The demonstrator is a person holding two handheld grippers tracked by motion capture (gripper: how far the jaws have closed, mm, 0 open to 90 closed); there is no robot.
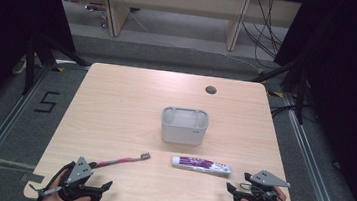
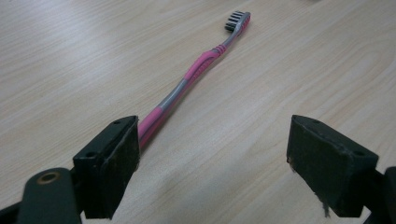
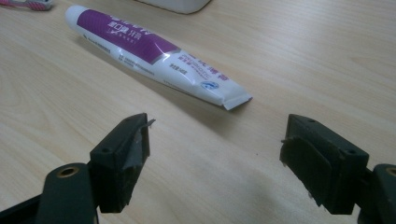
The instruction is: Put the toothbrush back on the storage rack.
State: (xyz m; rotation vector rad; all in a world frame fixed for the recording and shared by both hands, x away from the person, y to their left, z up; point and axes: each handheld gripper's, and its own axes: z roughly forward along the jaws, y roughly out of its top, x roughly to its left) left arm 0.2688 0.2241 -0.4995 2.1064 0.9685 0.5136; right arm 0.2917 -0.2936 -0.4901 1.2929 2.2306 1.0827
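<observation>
A pale wooden worktop (image 1: 116, 104) stands on a grey floor, with a grey two-compartment holder (image 1: 184, 125) near its middle. Nothing lies between the holder and the pink toothbrush (image 1: 125, 161) or the purple-and-white toothpaste tube (image 1: 201, 164) lying nearer the person. The left hand-held gripper (image 1: 107, 185) rests low at the near edge, jaws spread wide, the toothbrush handle just beside one jaw. The right hand-held gripper (image 1: 237, 183), likewise released, points at the tube's crimped end.

Light wood-grain table (image 1: 116, 104) with rounded corners and a round cable hole (image 1: 211, 90) near its far edge. Grey floor (image 1: 7, 128) around it, marked "5" (image 1: 47, 102) at left, dark curtains (image 1: 5, 12) on both sides. Pale wooden furniture legs (image 1: 113, 8) and loose black cables (image 1: 266, 34) stand beyond.
</observation>
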